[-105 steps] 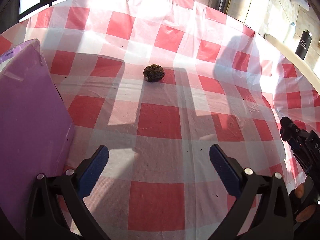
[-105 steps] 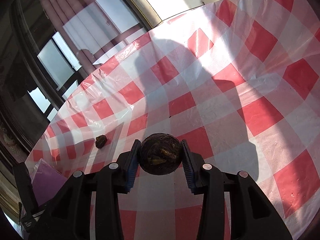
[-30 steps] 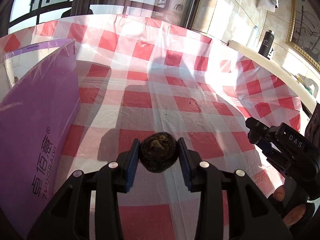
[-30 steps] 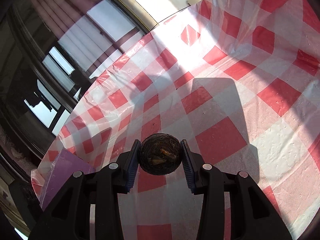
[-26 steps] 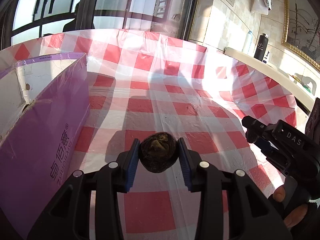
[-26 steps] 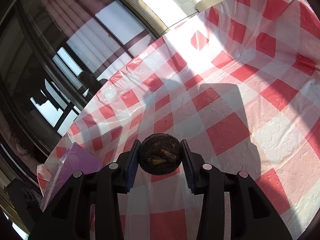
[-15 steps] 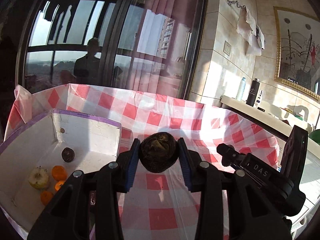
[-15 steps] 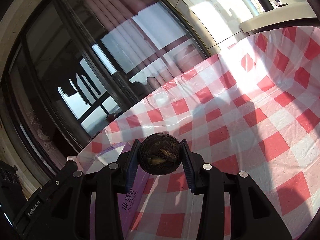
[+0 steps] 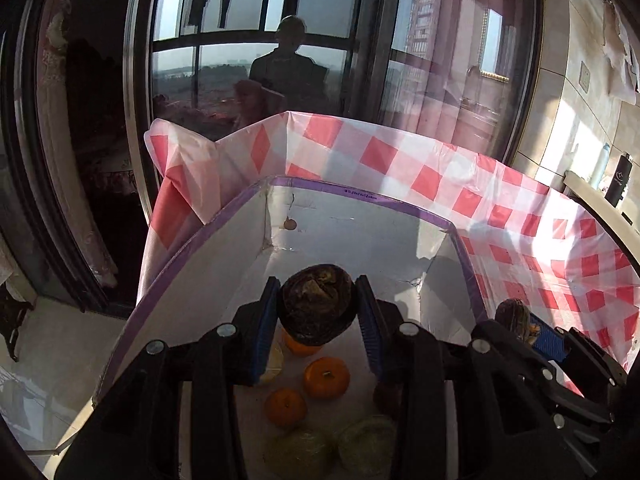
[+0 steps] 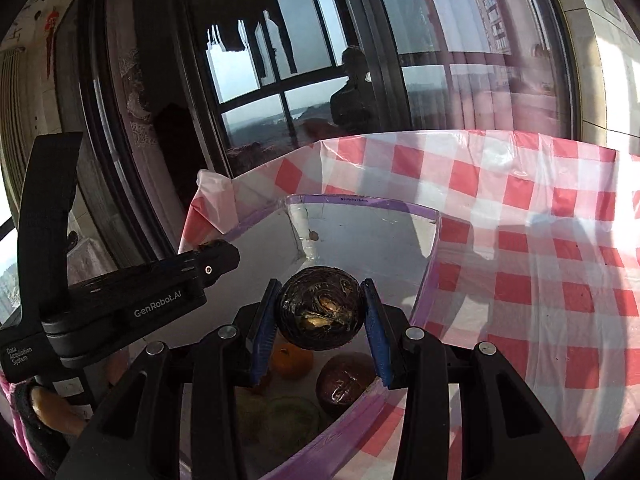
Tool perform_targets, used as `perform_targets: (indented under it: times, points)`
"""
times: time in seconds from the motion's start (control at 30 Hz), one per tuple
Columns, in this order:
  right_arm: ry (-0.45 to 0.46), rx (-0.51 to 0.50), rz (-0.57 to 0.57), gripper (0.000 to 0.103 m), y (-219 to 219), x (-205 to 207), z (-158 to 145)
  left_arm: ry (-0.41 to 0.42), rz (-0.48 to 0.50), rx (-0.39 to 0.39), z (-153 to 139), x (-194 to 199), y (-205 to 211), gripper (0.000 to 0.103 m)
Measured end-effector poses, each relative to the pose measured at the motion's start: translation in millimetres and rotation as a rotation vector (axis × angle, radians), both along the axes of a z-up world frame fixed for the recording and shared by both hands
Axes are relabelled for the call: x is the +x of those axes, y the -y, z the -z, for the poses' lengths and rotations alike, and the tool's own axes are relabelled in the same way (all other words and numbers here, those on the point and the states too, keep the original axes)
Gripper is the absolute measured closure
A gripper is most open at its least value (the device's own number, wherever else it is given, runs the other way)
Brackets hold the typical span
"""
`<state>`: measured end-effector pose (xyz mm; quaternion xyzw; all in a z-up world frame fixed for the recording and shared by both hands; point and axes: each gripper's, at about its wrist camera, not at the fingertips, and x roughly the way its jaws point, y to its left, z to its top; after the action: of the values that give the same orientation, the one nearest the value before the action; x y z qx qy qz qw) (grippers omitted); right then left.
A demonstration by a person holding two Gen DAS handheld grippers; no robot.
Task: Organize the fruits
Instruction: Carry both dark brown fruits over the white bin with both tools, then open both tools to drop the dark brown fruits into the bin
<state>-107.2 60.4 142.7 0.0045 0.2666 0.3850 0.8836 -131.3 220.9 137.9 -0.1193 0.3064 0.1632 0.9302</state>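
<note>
Two dark round fruits held, one per gripper: left gripper (image 9: 316, 312) clamps one (image 9: 317, 307) above the purple-rimmed box (image 9: 360, 196); right gripper (image 10: 320, 312) grips its fruit (image 10: 321, 307) over the box's near-right wall. Box interior lies directly below both. Contents: oranges (image 9: 326, 377), green fruits (image 9: 298, 450), one dark fruit (image 10: 344, 382).

Both grippers — left gripper (image 9: 316, 312), right gripper (image 10: 320, 308) — angle downward side by side, fingers clamped nearly together.

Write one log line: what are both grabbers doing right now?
left gripper: shut on dark fruit | right gripper: shut on dark round fruit | both over purple box
</note>
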Motion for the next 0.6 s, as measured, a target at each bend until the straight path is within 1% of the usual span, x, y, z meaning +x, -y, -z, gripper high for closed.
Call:
perform_targets:
  times: [0.03,0.07,0.1,0.13,0.17,0.2,0.23,0.27,0.3,0.4,0.47,0.57,0.6]
  points:
    - [-0.008,-0.056,-0.013,0.063,-12.7,3.2,3.3,-0.04,-0.014,-0.013,7.2,5.5,-7.6,0.065]
    - [-0.021,-0.118,-0.024,0.063,-25.6,5.7,7.6,-0.067,-0.009,-0.056,13.7,9.5,-15.1,0.065]
    - [-0.028,-0.175,-0.034,0.063,-36.8,7.8,12.6,-0.07,0.009,-0.112,16.9,10.8,-21.8,0.065]
    - [-0.031,-0.232,-0.039,0.063,-46.5,10.4,18.1,-0.073,0.009,-0.136,18.0,11.3,-26.2,0.065]
    - [-0.038,-0.287,-0.039,0.063,-54.5,13.8,24.4,-0.098,-0.01,-0.129,20.2,13.5,-27.8,0.065]
    - [-0.048,-0.323,-0.04,0.063,-60.4,17.0,29.4,-0.124,-0.015,-0.129,23.2,16.7,-28.1,0.065]
    - [-0.06,-0.345,-0.044,0.063,-64.5,21.0,34.4,-0.146,0.0,-0.14,26.4,20.1,-28.4,0.065]
    - [-0.053,-0.375,-0.039,0.063,-68.3,24.5,38.2,-0.167,0.016,-0.157,29.9,23.6,-29.1,0.065]
    - [-0.045,-0.408,-0.036,0.063,-72.2,26.2,39.4,-0.188,0.018,-0.172,33.8,26.4,-31.0,0.065]
    - [-0.072,-0.481,-0.063,0.063,-80.1,36.1,42.2,-0.24,0.017,-0.232,43.7,33.0,-37.8,0.065]
    - [-0.085,-0.527,-0.083,0.063,-85.3,40.6,45.1,-0.258,0.012,-0.236,46.5,35.4,-38.2,0.064]
    - [-0.111,-0.548,-0.108,0.062,-89.4,40.9,47.0,-0.25,0.023,-0.231,45.5,33.8,-36.0,0.063]
    - [-0.116,-0.552,-0.113,0.062,-90.2,39.5,47.1,-0.248,0.026,-0.234,45.2,32.8,-35.8,0.058]
